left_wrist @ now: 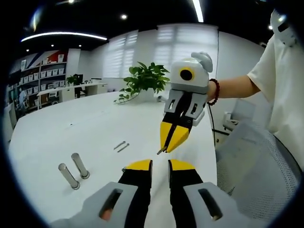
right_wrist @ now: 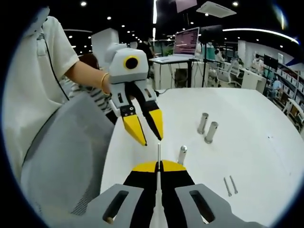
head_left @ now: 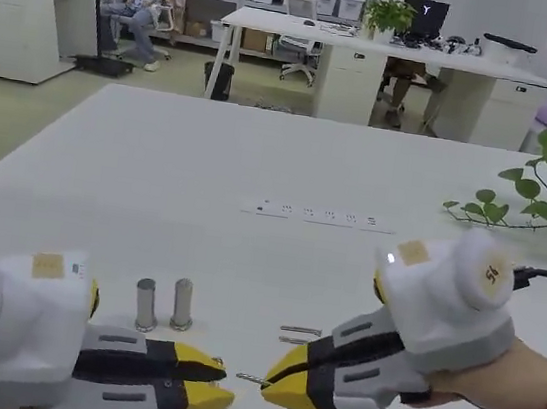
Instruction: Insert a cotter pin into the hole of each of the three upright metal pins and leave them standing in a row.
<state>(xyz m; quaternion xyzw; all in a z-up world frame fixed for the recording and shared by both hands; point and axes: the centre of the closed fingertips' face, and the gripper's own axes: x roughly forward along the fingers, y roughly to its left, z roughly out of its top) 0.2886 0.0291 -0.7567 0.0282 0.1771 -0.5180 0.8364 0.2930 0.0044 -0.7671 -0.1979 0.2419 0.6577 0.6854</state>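
Pinching a cotter pin [right_wrist: 158, 151] by one end, the right gripper [right_wrist: 158, 165] was clamped shut on it, tip aimed toward the left gripper [right_wrist: 152, 140], whose jaws stood narrowly apart and empty. The nearest metal pin [right_wrist: 182, 154] stood just beside them, seemingly unheld; two other metal pins [head_left: 183, 304] stood together farther off, spare cotter pins [head_left: 299, 330] lying near. Pushed at an unsteadied pin, the thin cotter could miss its hole and topple it.

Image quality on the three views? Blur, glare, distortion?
Head view: soft overall, even light, faint shadows under the metal pins. Left gripper view: strong fisheye bend, windows blown out. Right gripper view: fisheye too, dim ceiling with bright spots, cotter pin in the right gripper crisp.
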